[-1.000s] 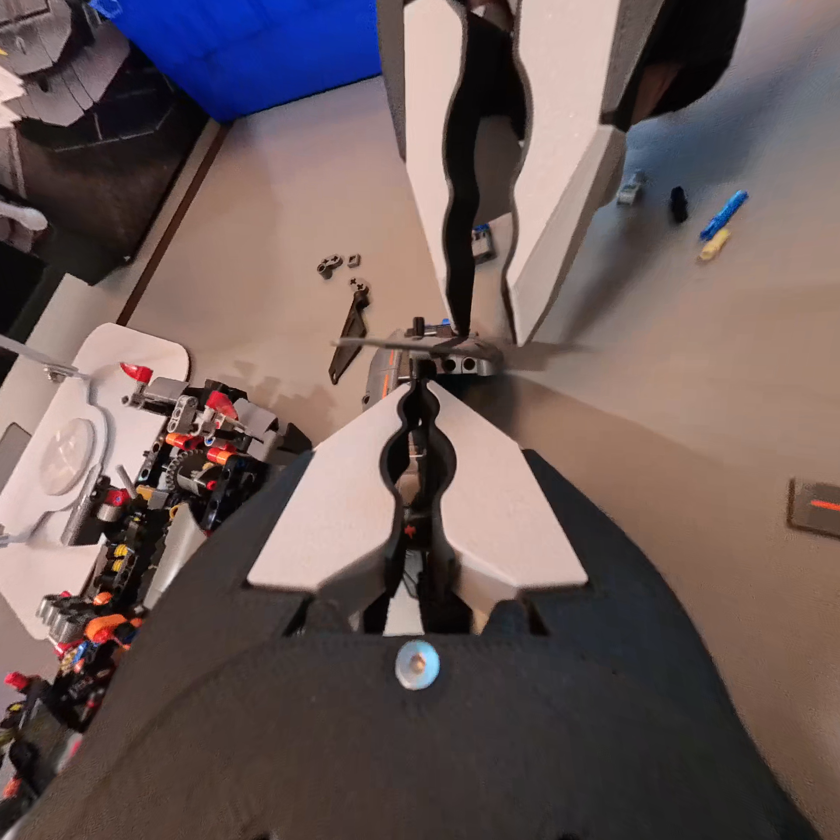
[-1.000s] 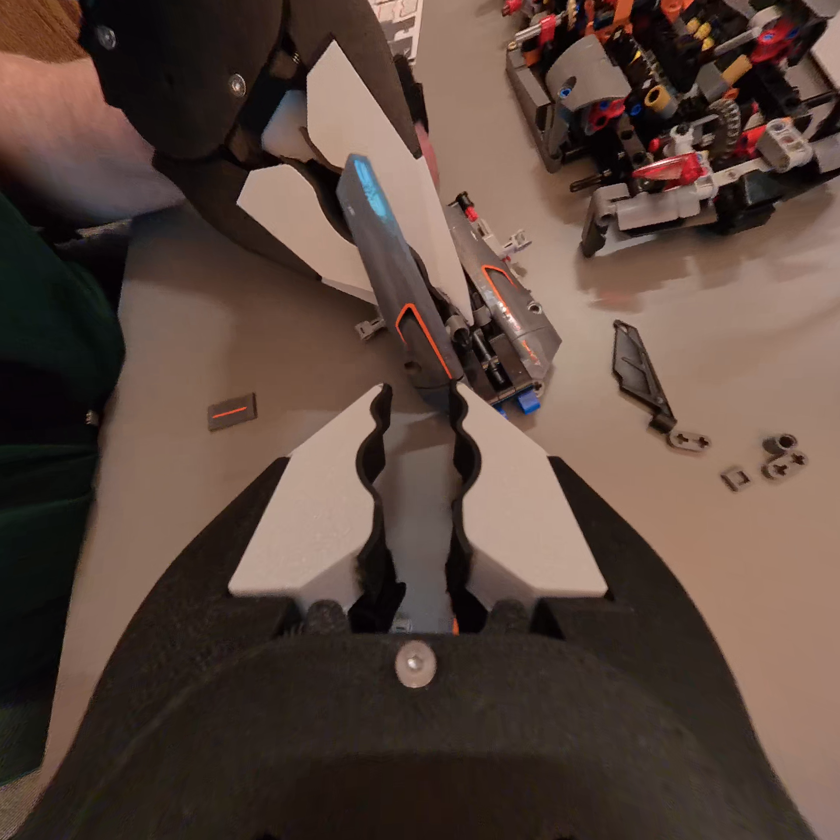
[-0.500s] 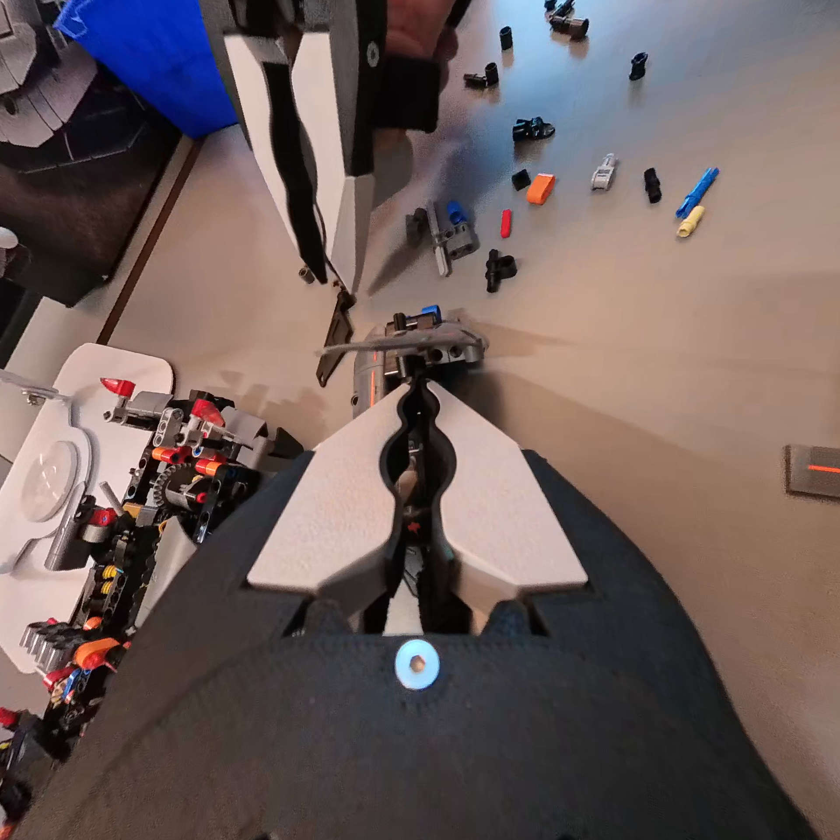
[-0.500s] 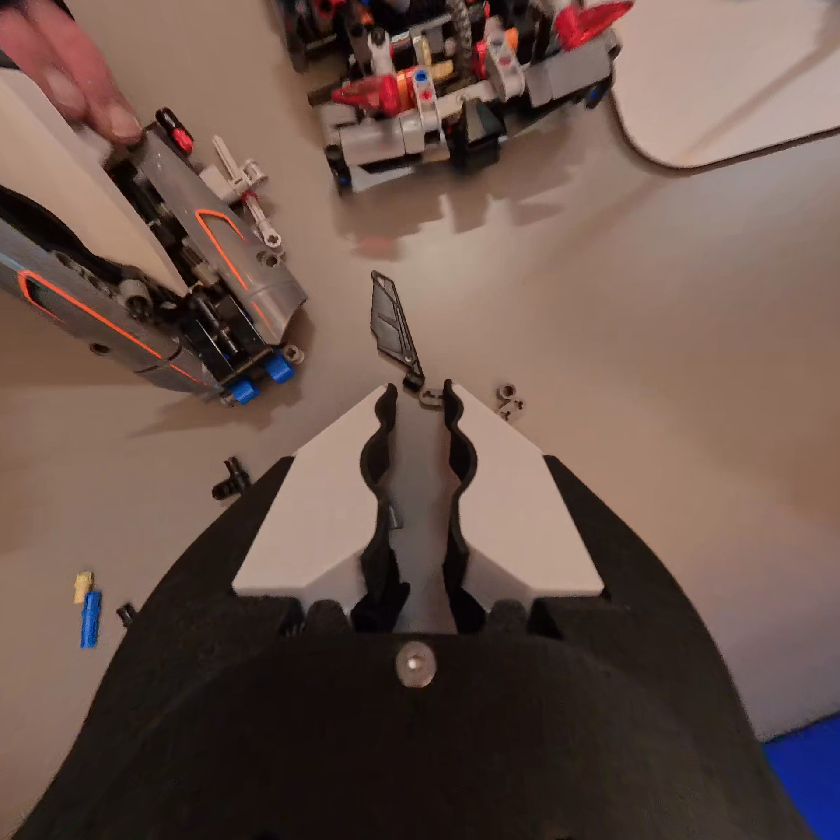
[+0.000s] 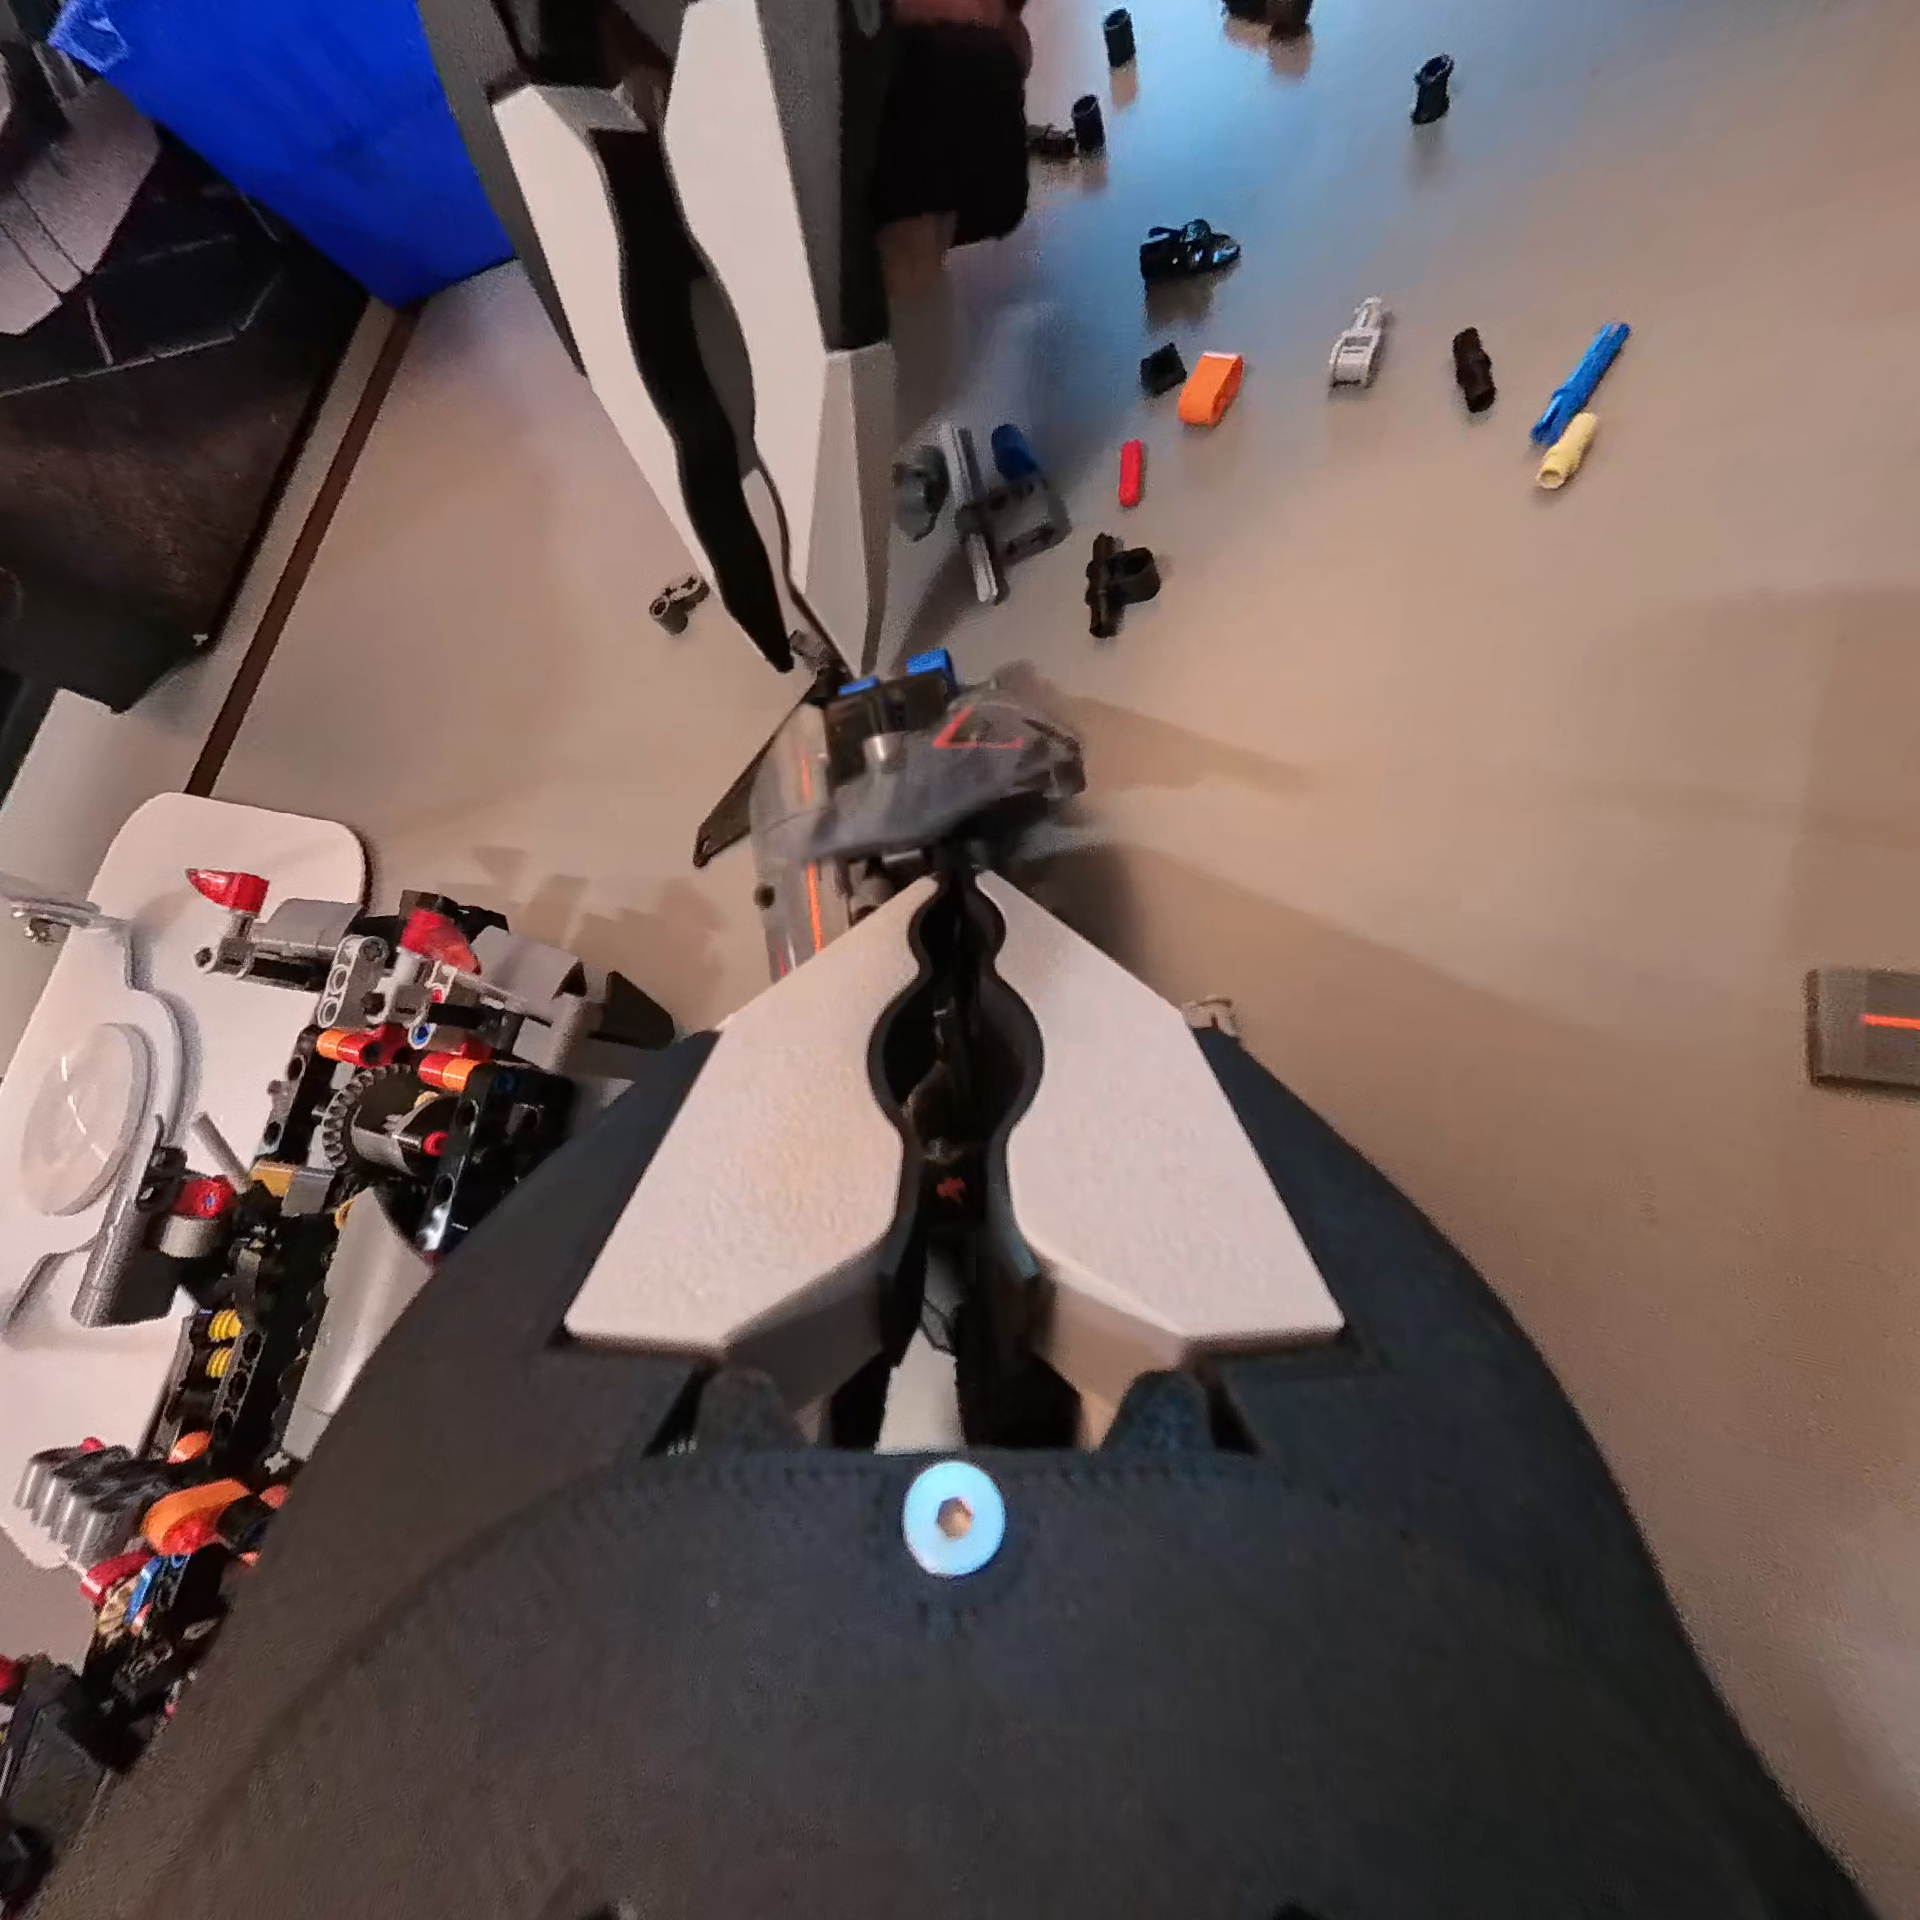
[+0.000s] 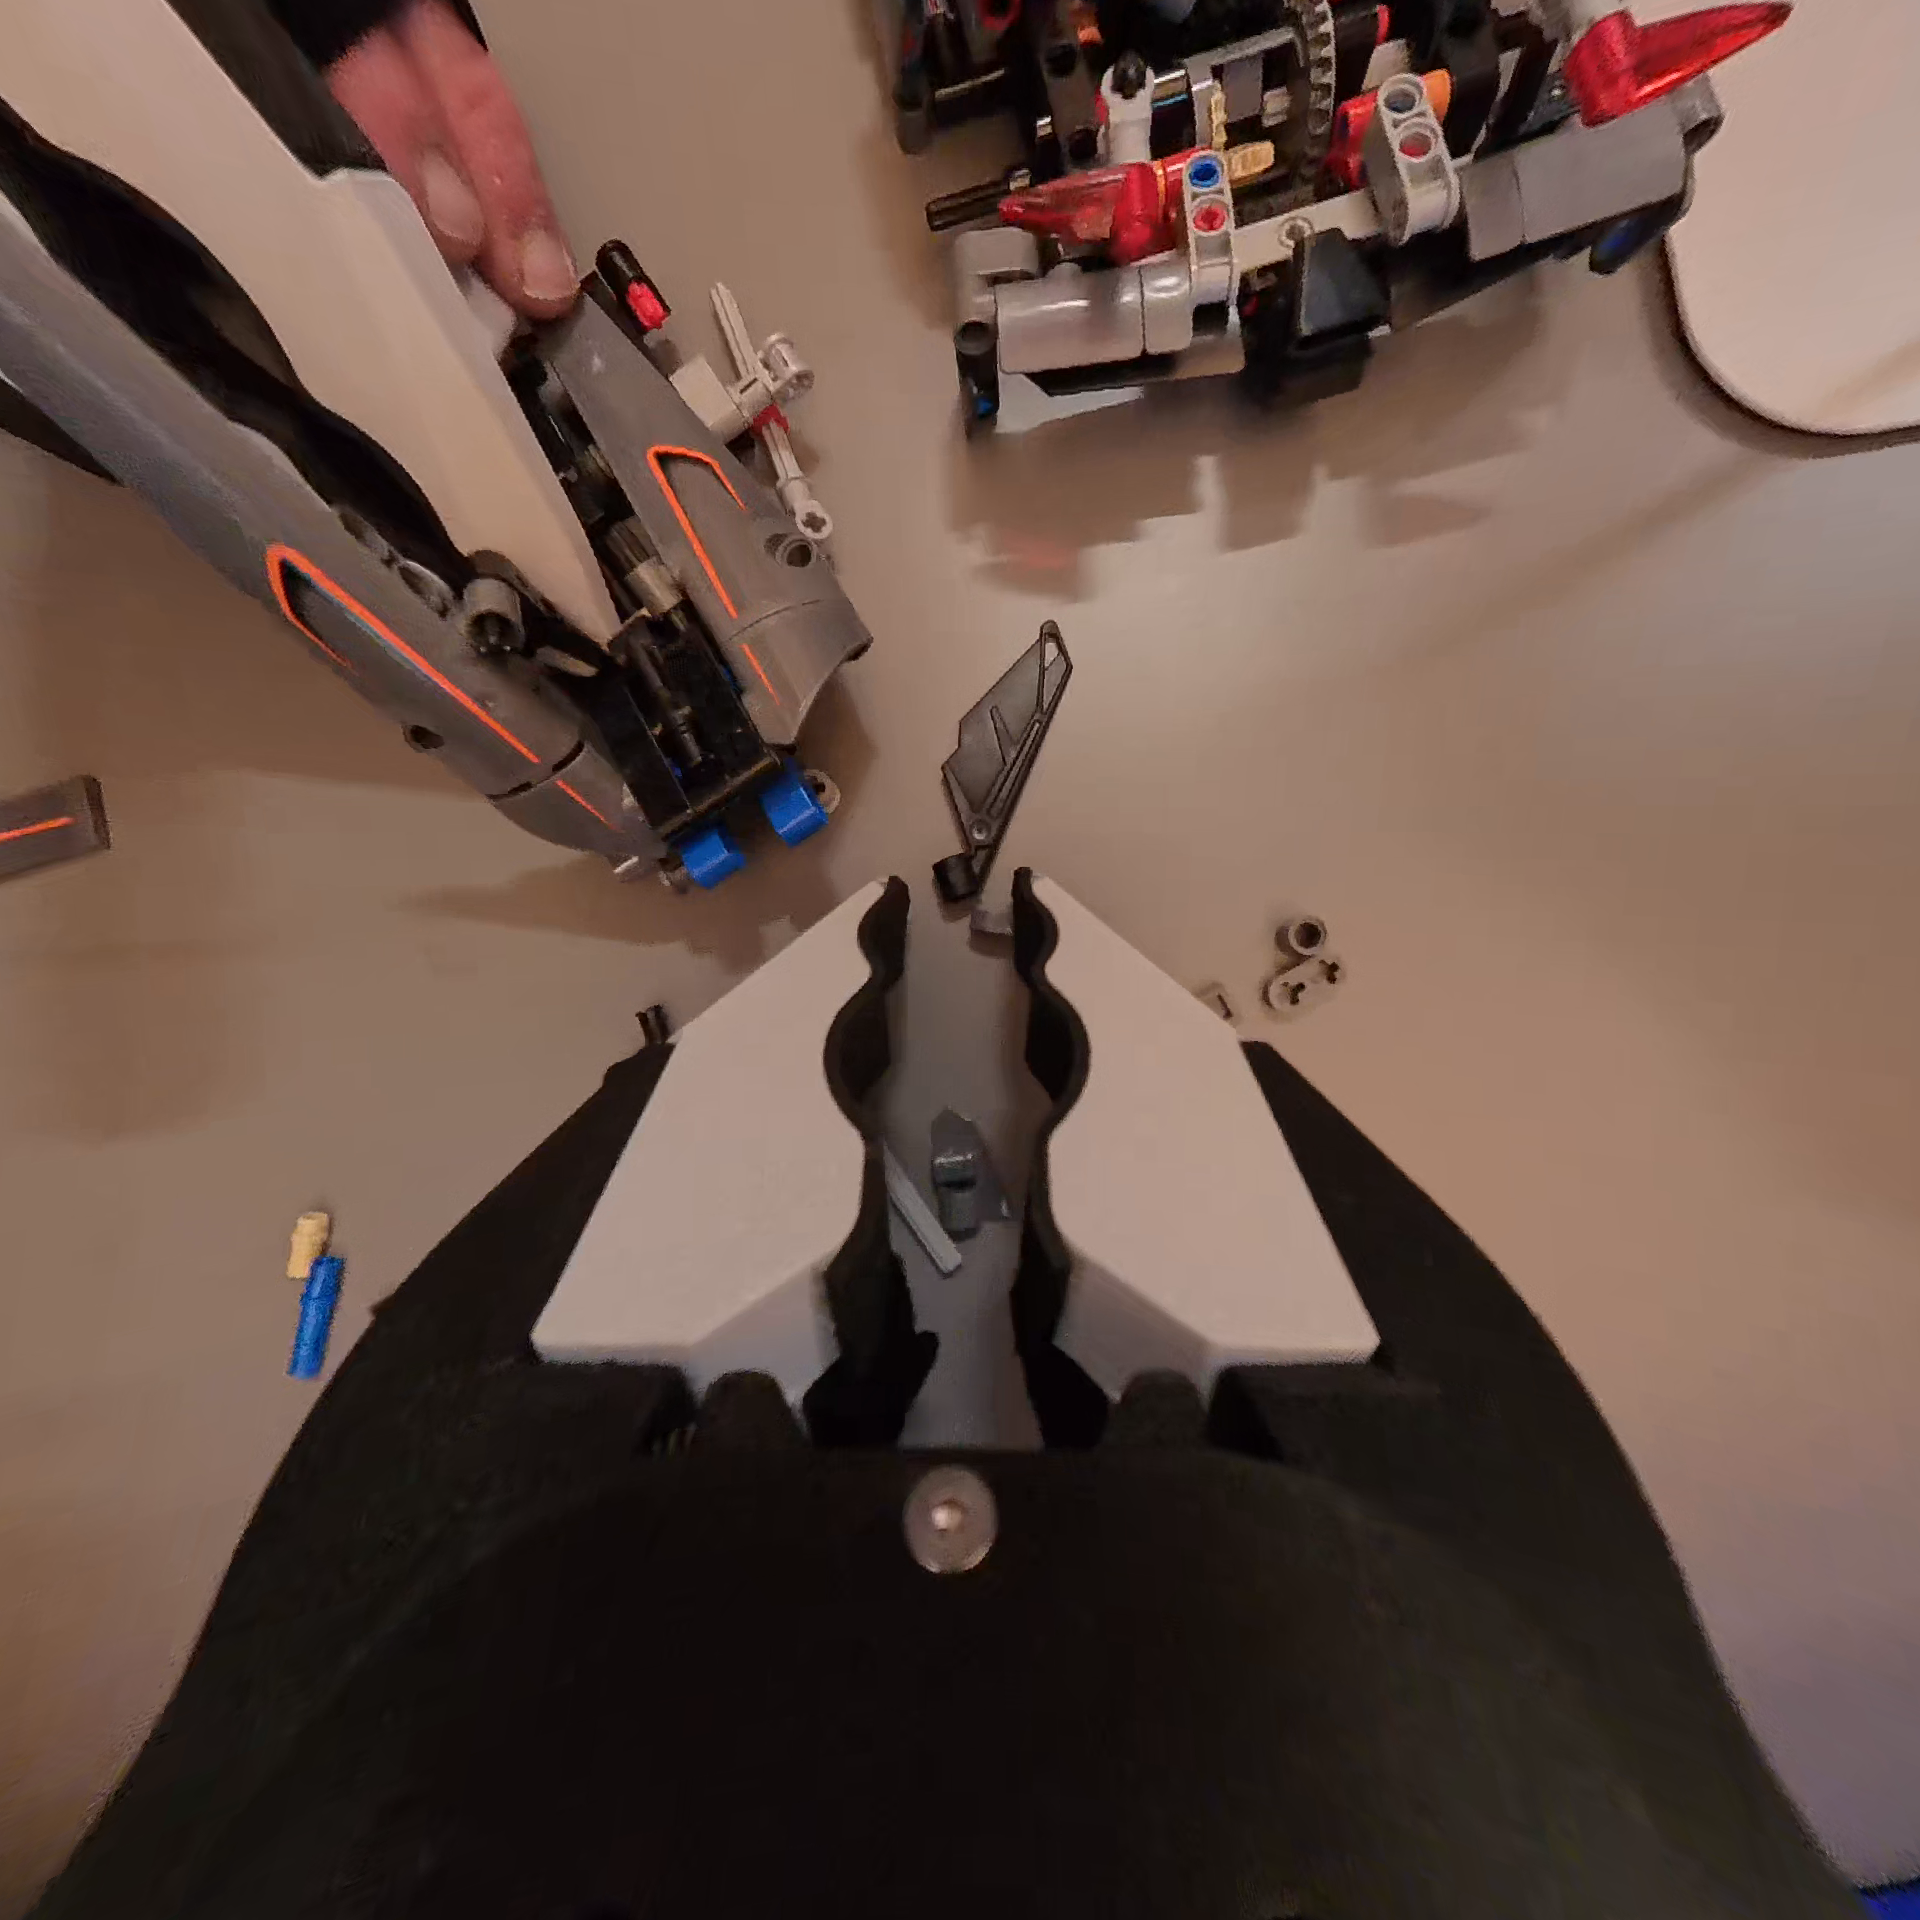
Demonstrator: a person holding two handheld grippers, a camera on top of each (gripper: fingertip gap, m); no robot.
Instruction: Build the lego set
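Lego set [image 6: 1299, 208] only part made, standing at the far side of the table [image 6: 1455, 727], with loose bits lying all about. Grey wing part [image 6: 582, 623] with orange lines kept apart from the set, not joined to it. Hard to tell if lifted or just touching the table.

Left tool [image 5: 961, 883] closed tight on that wing part, pinching it at one end. Right tool [image 6: 961, 883] partly open, holding nothing, tips low over the table. Black blade piece [image 6: 1003, 748] lying just ahead of those tips, and a small grey piece [image 6: 992, 920] right between them.

Looks like the step of fetching the next bit for the wing part. Next: go down a little more with the right tool and close softly on one piece, not two at once. Then lift and carry over to the wing part. Cannot tell which of the two pieces is wanted.
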